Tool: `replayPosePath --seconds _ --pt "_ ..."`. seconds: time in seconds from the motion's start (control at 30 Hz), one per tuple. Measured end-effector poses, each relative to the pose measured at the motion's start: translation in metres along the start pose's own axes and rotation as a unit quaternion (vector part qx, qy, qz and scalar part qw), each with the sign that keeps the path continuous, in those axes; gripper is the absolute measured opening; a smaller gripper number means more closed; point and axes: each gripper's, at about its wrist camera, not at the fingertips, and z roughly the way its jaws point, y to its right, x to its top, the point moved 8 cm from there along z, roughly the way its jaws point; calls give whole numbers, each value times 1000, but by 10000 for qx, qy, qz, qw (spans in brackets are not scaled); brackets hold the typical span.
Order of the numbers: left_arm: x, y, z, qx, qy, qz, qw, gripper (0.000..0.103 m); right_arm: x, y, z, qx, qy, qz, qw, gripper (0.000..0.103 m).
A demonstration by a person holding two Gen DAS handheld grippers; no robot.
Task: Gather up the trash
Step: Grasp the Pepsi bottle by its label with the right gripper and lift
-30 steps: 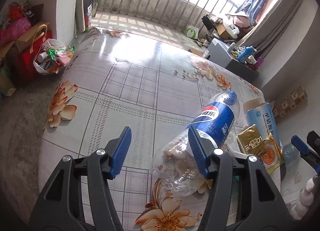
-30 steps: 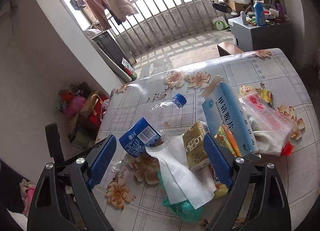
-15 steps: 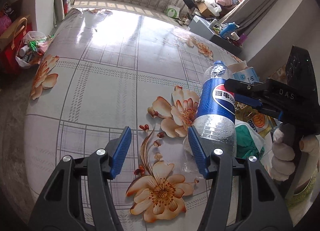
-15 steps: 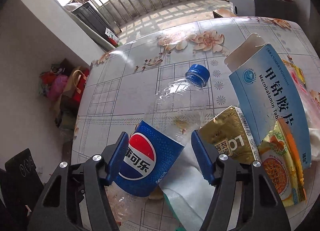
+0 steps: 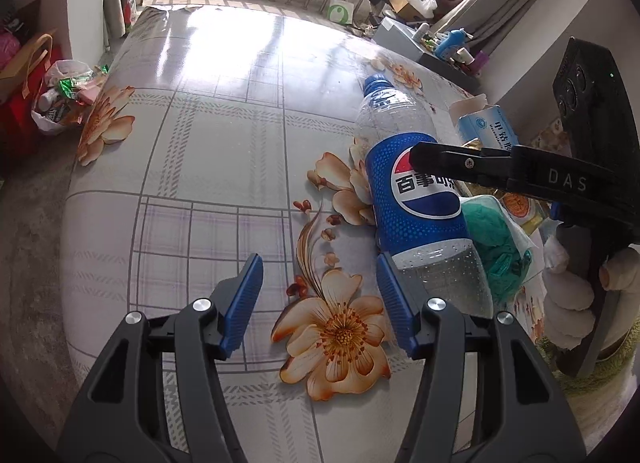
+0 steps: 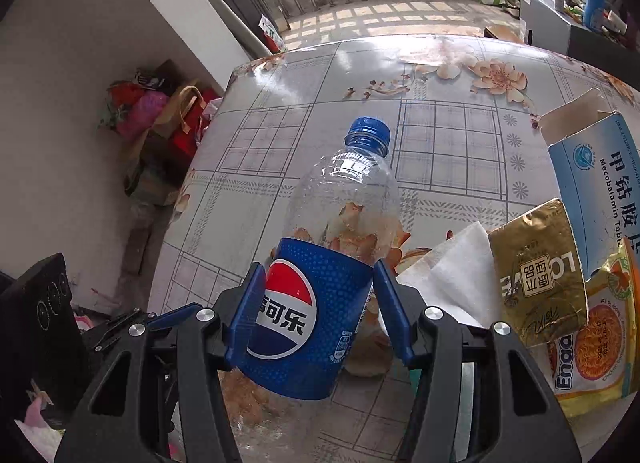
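A clear plastic cola bottle [image 6: 344, 203] with a blue label and blue cap lies on the floral table [image 5: 200, 183], cap pointing away. My right gripper [image 6: 318, 267] is closing on it, its blue pads pressing both sides of the label. In the left wrist view one right finger [image 5: 440, 161] crosses the bottle [image 5: 420, 223]. My left gripper [image 5: 319, 263] stands open over a printed flower with nothing between its fingers; the bottle's clear base is just beyond its right finger. A white tissue [image 6: 452, 275], gold packet [image 6: 536, 275], noodle packet [image 6: 600, 335] and blue-white medicine box [image 6: 600, 183] lie to the bottle's right.
A crumpled green bag [image 5: 496, 239] sits beside the bottle. A gloved hand [image 5: 568, 303] holds the right gripper. Bags of clutter [image 5: 60, 95] stand on the floor left of the table. A grey cabinet [image 5: 400, 29] with bottles stands beyond the far edge, by the balcony railing.
My right gripper came down over the bottle and its jaws narrowed from wide apart onto the label. My left gripper shifted and dipped; the bottle now lies beside its right finger.
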Motion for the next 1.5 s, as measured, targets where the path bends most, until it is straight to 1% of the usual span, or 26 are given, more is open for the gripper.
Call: replayPosePath --seconds 0.17,0.27,0.33,0.47,0.6,0.77,0.93,1.03,1.17,1.23,1.4,1.5 --pt "-13 -15 -10 77 -62 -62 9999 54 -35 -18 -10 172 -149 -313 9993 54" --pt "-25 -19 -13 47 -158 -30 9999 54 -52 -26 -17 235 -214 -452 9985 54" --pt "-30 -18 -12 29 -218 -15 9998 54 -59 -30 -19 303 -207 -475 9982 54" --pt "-38 -13 -15 19 -198 31 9998 54 -68 -30 -22 469 -163 -414 9979 54" --pt "-42 -14 -21 44 -183 15 9998 54 -83 -32 -30 563 -245 -620 9962 54" --pt "-37 -7 -24 -23 -120 89 9999 54 -111 -36 -46 452 -355 -1272 9902 54" --pt "-35 8 -18 -127 -166 235 9995 54 -144 -37 -69 231 -336 -2174 9752 54" --pt "-33 17 -16 -154 -181 332 9992 54 -164 -30 -83 95 -382 -2360 9710 54" --pt "-29 33 -15 -200 -157 483 9985 54 -184 -6 -103 -64 -464 -2268 9728 54" --pt "-28 41 -12 -244 -164 554 9980 54 -194 10 -115 -155 -470 -2066 9772 54" --pt "-25 67 0 -393 -234 785 9959 54 -216 52 -144 -372 -397 -1176 9916 54" --pt "-23 86 7 -480 -282 962 9938 54 -230 77 -160 -442 -272 -538 9972 54"
